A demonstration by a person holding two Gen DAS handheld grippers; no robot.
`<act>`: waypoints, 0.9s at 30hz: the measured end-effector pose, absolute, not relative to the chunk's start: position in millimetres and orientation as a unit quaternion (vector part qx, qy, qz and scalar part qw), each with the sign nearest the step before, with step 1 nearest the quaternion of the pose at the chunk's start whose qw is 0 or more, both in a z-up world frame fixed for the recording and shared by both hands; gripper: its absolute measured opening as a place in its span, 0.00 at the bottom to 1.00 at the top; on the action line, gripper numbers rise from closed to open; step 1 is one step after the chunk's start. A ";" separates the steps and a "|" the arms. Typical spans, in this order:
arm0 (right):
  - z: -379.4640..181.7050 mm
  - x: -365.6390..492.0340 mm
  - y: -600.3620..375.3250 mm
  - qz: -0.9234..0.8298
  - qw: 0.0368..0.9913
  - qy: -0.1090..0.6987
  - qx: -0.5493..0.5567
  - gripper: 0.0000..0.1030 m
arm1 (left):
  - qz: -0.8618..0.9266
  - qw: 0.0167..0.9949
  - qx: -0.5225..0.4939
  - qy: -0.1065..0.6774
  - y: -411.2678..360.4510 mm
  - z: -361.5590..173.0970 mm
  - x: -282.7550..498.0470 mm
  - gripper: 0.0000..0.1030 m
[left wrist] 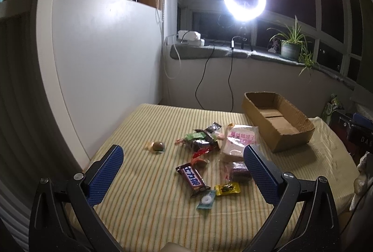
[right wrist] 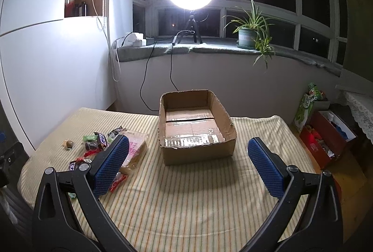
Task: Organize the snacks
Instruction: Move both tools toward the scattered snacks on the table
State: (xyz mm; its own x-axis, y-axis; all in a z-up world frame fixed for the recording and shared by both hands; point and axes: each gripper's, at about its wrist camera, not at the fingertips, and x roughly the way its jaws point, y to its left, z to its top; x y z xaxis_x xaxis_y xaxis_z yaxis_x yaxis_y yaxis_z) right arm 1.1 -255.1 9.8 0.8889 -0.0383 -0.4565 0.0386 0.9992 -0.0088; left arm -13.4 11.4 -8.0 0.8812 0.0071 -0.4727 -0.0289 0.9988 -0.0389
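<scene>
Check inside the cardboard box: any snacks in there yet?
None visible. The cardboard box shows only its taped bottom flaps; its near wall hides a thin strip of floor.

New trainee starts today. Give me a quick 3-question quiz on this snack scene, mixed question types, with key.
1. True or false: the cardboard box already holds snacks.
2. Multiple choice: the Snickers bar lies (A) in the box, (B) on the striped cloth, (C) on the windowsill.
3. Fill in: the left gripper and the right gripper are both ____.

Key: 1 false, the box is empty; 2 B; 3 open, holding nothing.
</scene>
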 end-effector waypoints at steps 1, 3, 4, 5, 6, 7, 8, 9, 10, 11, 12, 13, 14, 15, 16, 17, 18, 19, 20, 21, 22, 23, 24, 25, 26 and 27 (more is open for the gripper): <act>7.4 4.9 -254.2 -0.017 0.971 0.238 0.002 1.00 | 0.010 0.968 -0.023 0.248 12.5 -10.2 -10.6 0.99; 1.8 12.5 -251.8 -0.011 0.970 0.245 0.006 1.00 | 0.008 0.966 -0.024 0.257 13.9 -16.0 -4.7 0.99; -0.7 14.4 -250.8 -0.009 0.969 0.247 0.006 1.00 | 0.009 0.965 -0.026 0.261 14.7 -19.6 -2.0 0.99; -3.9 17.1 -248.8 -0.007 0.968 0.250 0.004 1.00 | 0.008 0.963 -0.028 0.267 15.3 -23.5 1.1 0.99; -8.2 20.7 -246.3 -0.004 0.967 0.255 0.002 1.00 | 0.008 0.962 -0.030 0.270 15.7 -27.1 3.2 0.99; -10.8 23.0 -245.0 -0.002 0.966 0.258 0.000 1.00 | 0.009 0.961 -0.031 0.274 15.4 -31.6 5.7 0.99; -13.7 25.0 -243.2 0.001 0.965 0.261 -0.001 1.00 | 0.009 0.960 -0.031 0.276 15.5 -34.2 7.1 0.99; -16.8 26.8 -241.5 0.003 0.965 0.263 -0.002 1.00 | 0.009 0.960 -0.032 0.279 16.0 -36.4 8.6 0.99; -19.8 29.6 -240.5 0.005 0.964 0.266 -0.002 1.00 | 0.010 0.959 -0.032 0.282 16.0 -38.6 10.2 0.99; -22.1 31.9 -239.9 0.008 0.963 0.269 -0.001 1.00 | 0.009 0.958 -0.033 0.285 15.9 -40.1 11.8 0.99; -23.9 34.3 -238.8 0.010 0.962 0.271 0.000 1.00 | 0.009 0.957 -0.032 0.287 15.9 -40.9 12.4 0.99; -25.5 36.3 -238.2 0.011 0.962 0.273 0.000 1.00 | 0.009 0.957 -0.031 0.287 15.8 -41.4 13.2 0.99; -26.1 37.6 -237.8 0.011 0.962 0.273 0.000 1.00 | 0.009 0.958 -0.031 0.287 16.1 -41.2 14.0 0.99; -26.6 38.5 -237.5 0.011 0.962 0.272 0.000 1.00 | 0.008 0.958 -0.032 0.286 16.3 -41.1 14.9 0.99; -27.6 39.2 -237.2 0.012 0.962 0.272 0.001 1.00 | 0.007 0.957 -0.032 0.287 16.5 -41.1 15.4 0.98; -26.6 40.3 -237.4 0.013 0.962 0.273 0.000 1.00 | 0.006 0.957 -0.032 0.288 16.5 -41.3 17.2 0.97; -27.8 41.7 -236.6 0.014 0.962 0.274 -0.001 1.00 | 0.005 0.957 -0.032 0.289 16.2 -41.6 17.4 0.95; -28.2 43.5 -235.7 0.016 0.961 0.275 -0.002 1.00 | 0.004 0.956 -0.031 0.290 15.8 -42.6 17.8 0.93; -28.4 44.6 -235.0 0.016 0.961 0.276 -0.002 1.00 | 0.003 0.956 -0.031 0.292 15.3 -43.4 19.9 0.93; -29.1 45.0 -234.3 0.017 0.961 0.276 -0.002 1.00 | 0.002 0.955 -0.031 0.294 15.1 -44.5 20.3 0.92; -30.1 45.3 -233.6 0.018 0.961 0.277 -0.002 1.00 | 0.001 0.955 -0.031 0.295 14.9 -45.1 20.9 0.92; -30.7 45.0 -233.0 0.020 0.960 0.278 -0.002 1.00 | 0.001 0.955 -0.032 0.296 14.8 -45.7 21.5 0.92; -31.3 45.0 -232.1 0.022 0.960 0.278 -0.002 1.00 | 0.000 0.954 -0.032 0.297 14.8 -46.3 21.7 0.92; -32.0 45.2 -230.8 0.025 0.960 0.279 -0.003 1.00 | -0.001 0.954 -0.032 0.298 15.1 -46.7 21.7 0.92; -32.5 45.2 -229.1 0.028 0.960 0.279 -0.004 1.00 | -0.001 0.954 -0.032 0.298 15.1 -46.9 22.1 0.91; -33.0 45.3 -228.2 0.029 0.960 0.279 -0.005 1.00 | -0.002 0.954 -0.032 0.299 15.1 -47.1 22.4 0.91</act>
State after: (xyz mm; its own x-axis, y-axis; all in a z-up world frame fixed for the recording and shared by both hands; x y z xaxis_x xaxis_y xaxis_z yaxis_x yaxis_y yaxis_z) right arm 45.3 -228.2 -33.0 0.8422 0.0535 -0.5365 -0.0589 0.9982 0.0072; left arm 22.4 15.1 -47.1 0.8215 -0.0228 -0.5697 -0.0159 0.9979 -0.0628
